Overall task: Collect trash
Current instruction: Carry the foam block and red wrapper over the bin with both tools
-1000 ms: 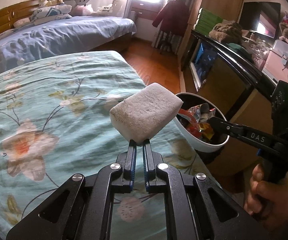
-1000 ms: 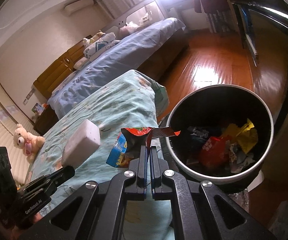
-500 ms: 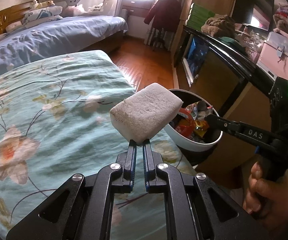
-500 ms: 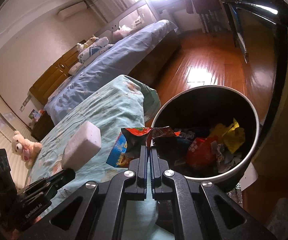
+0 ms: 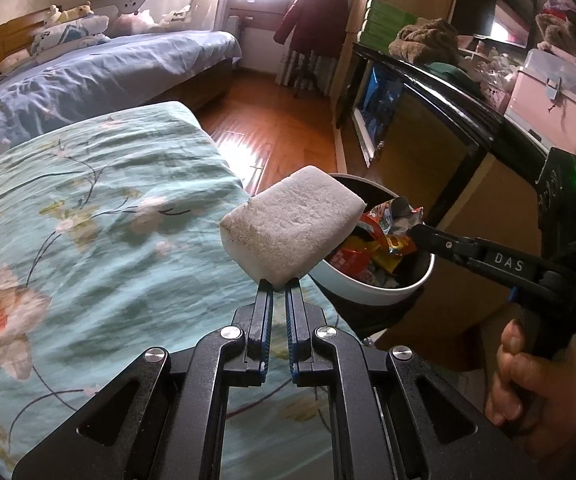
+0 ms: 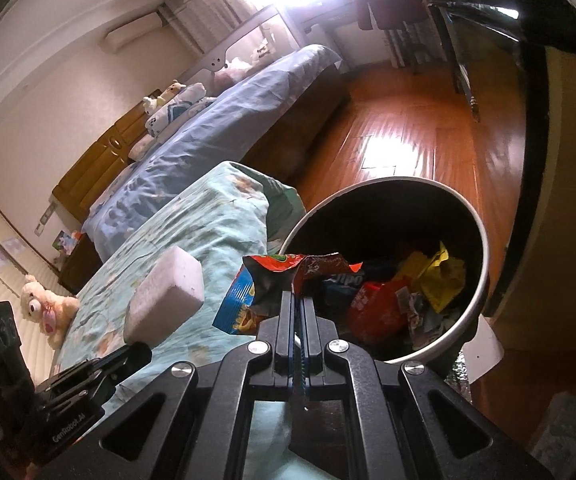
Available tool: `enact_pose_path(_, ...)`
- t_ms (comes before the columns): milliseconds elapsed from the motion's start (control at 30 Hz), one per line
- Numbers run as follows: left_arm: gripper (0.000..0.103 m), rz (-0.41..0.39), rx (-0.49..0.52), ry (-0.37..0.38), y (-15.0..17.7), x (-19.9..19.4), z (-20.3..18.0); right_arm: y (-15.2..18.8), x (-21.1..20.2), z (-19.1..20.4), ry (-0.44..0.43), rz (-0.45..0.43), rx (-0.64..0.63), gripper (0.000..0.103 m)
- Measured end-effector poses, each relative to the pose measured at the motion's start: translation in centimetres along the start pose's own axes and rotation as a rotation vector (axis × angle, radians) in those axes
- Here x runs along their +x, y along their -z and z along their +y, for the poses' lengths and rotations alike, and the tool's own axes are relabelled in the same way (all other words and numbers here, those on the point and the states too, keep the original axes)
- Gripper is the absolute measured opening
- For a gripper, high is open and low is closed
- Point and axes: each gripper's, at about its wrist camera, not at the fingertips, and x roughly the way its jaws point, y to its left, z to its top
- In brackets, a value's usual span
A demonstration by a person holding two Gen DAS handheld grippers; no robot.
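My left gripper point(image 5: 278, 282) is shut on a white foam block point(image 5: 292, 229) and holds it in the air above the edge of the teal floral bed point(image 5: 87, 216), just left of the white trash bin point(image 5: 372, 290). The block also shows in the right wrist view point(image 6: 165, 294). My right gripper point(image 6: 298, 294) is shut on a red and blue snack wrapper point(image 6: 265, 286), held over the near left rim of the bin point(image 6: 476, 216). The bin holds several coloured wrappers point(image 6: 432, 280). The right gripper also shows in the left wrist view point(image 5: 414, 234), over the bin.
A black cabinet point(image 5: 440, 120) stands right of the bin. Wooden floor point(image 6: 404, 128) lies beyond it. A second bed with blue bedding point(image 5: 99, 64) stands behind. A teddy bear point(image 6: 45, 308) sits on the teal bed.
Both grippers have moved closer to the bin with their loads. The wrapper now hangs over the bin's rim, and the foam block is nearer the bin's left side.
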Motion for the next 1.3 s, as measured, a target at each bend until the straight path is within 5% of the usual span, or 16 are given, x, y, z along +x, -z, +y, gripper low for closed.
enact_pose_path(1300,0.006,0.040,0.044,0.016,-0.8,2.5,-2.8,-0.5,0.2,-2.9,0.029,-0.002,0.048,0.002)
